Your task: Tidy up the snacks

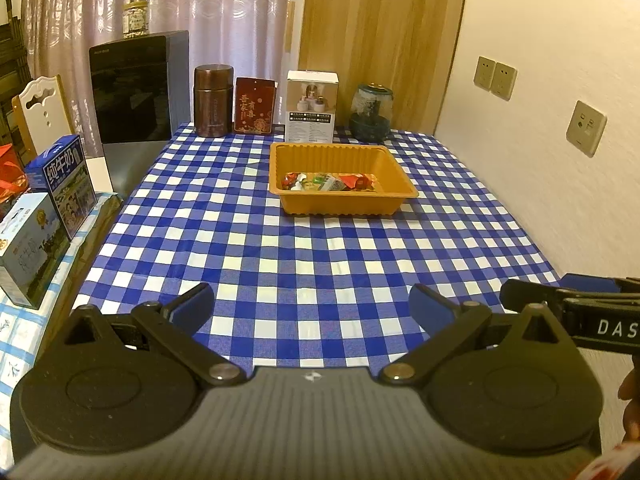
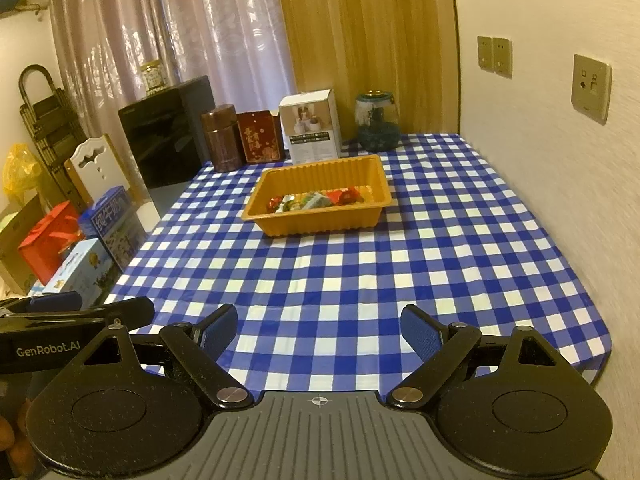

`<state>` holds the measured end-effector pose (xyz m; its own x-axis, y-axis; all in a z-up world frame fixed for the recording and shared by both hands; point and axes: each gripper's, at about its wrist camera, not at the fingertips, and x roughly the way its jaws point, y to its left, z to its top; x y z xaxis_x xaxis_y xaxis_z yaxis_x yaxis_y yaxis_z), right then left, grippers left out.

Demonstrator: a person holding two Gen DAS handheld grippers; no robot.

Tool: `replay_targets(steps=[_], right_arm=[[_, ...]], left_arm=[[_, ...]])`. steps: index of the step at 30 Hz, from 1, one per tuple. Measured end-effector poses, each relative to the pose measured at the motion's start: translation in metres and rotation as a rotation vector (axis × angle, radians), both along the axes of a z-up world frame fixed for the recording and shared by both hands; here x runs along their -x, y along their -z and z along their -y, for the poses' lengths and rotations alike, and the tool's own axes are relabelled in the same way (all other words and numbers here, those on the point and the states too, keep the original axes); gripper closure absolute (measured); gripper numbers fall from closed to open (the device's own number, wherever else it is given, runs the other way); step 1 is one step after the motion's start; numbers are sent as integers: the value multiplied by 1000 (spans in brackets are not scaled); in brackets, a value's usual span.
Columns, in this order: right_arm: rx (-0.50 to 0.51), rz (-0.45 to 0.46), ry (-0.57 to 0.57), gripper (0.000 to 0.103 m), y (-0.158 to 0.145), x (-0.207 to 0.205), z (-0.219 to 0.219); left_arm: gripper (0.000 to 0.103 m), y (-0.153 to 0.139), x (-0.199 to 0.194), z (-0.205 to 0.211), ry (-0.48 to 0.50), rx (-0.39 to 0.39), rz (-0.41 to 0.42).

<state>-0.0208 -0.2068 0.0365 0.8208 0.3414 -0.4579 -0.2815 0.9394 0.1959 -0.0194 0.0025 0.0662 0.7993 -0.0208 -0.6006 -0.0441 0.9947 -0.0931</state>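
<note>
1. Looking through the left wrist cam: left gripper (image 1: 311,307) hangs low over the near end of the checked cloth (image 1: 320,248), jaws spread wide, nothing between them. The orange tray (image 1: 400,168) sits well ahead toward the far end, with the snacks (image 1: 328,181) bunched in a row along its floor. No loose wrappers on the cloth that I can spot. The right gripper's fingers poke in from the right edge; can't tell from this cam how wide they are

2. Right wrist cam: right gripper (image 2: 318,330) is also back at the near edge, jaws wide and empty. Same tray (image 2: 260,192), same pile of snacks (image 2: 316,199) inside, nothing scattered around it. The left gripper shows at the lower left, side on

3. Progress guess: looks pretty much finished, since every snack I can see is already in the tray and both claws are empty and far from it. Stuff along the back (tin (image 2: 223,138), white box (image 2: 310,126), jar (image 2: 377,122)) seems like background, not part of the job

4. What's left: maybe nothing, unless pieces are hidden off-frame
</note>
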Motion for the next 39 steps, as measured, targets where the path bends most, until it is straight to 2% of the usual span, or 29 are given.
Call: replay_targets(steps=[39], right_arm=[[-8, 0, 4, 15, 0, -4, 4]], left_arm=[[0, 5, 1, 2, 2, 9, -11]])
